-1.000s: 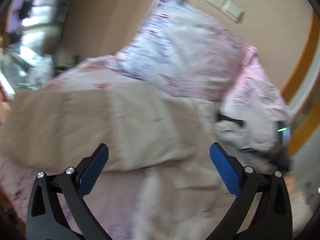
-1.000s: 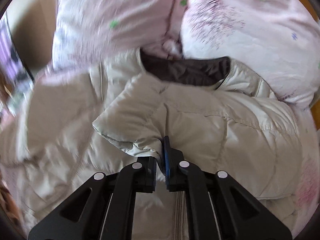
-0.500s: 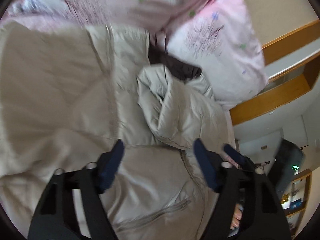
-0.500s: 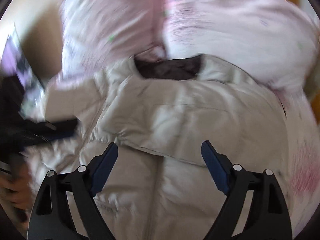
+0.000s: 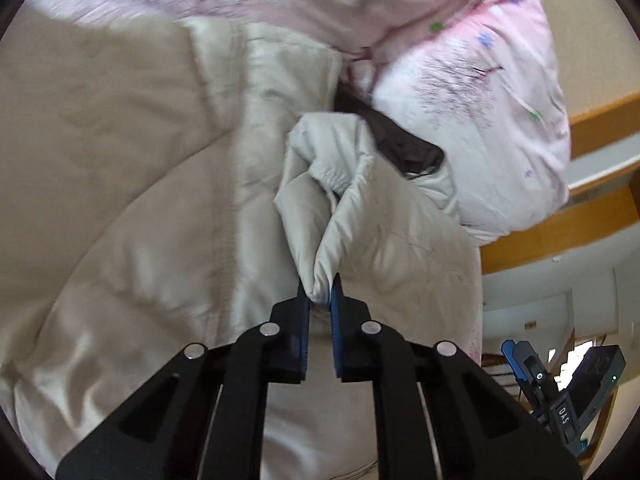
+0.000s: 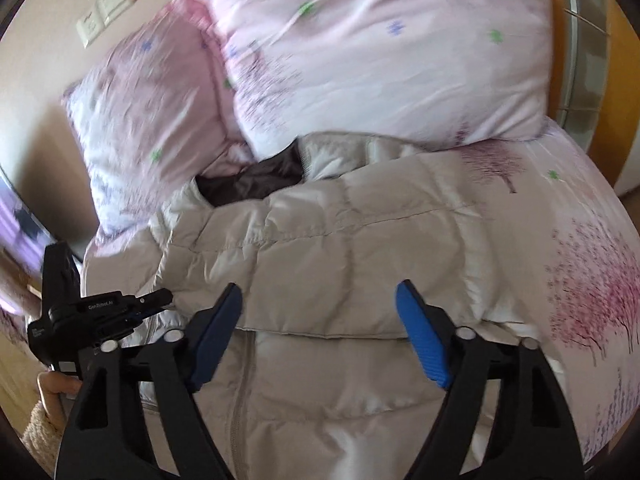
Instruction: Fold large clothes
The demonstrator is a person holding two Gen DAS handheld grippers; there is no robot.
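Two grippers logged. Left gripper [image 5: 320, 300] found with pads pressed together on a bunched fold of the beige puffer jacket [image 5: 160, 200]; pinched fabric rose from the pads toward 12 o'clock in the left wrist view, ending in a gathered cuff-like edge. Right gripper [image 6: 320, 320] found with fingers [image 6: 420, 340] spread wide, nothing between them, poised over the jacket's folded-over panel. Jacket noted spread on the bed sheet [image 6: 580, 280], pink with tree print, collar end toward 11 o'clock in the right wrist view, dark brown lining [image 6: 256, 184] exposed there. Lining edge seen touching two pink floral pillows [image 6: 360, 60] at 12 o'clock. Left gripper's body also visible at 9 o'clock in the right wrist view, held by a hand [image 6: 56, 384] in a fuzzy cream sleeve. Wall switch plate [image 6: 106, 8] recorded at 10 o'clock. No containers seen; jacket zipper [image 6: 240, 400] ran toward 6 o'clock, whether closed could not be told.
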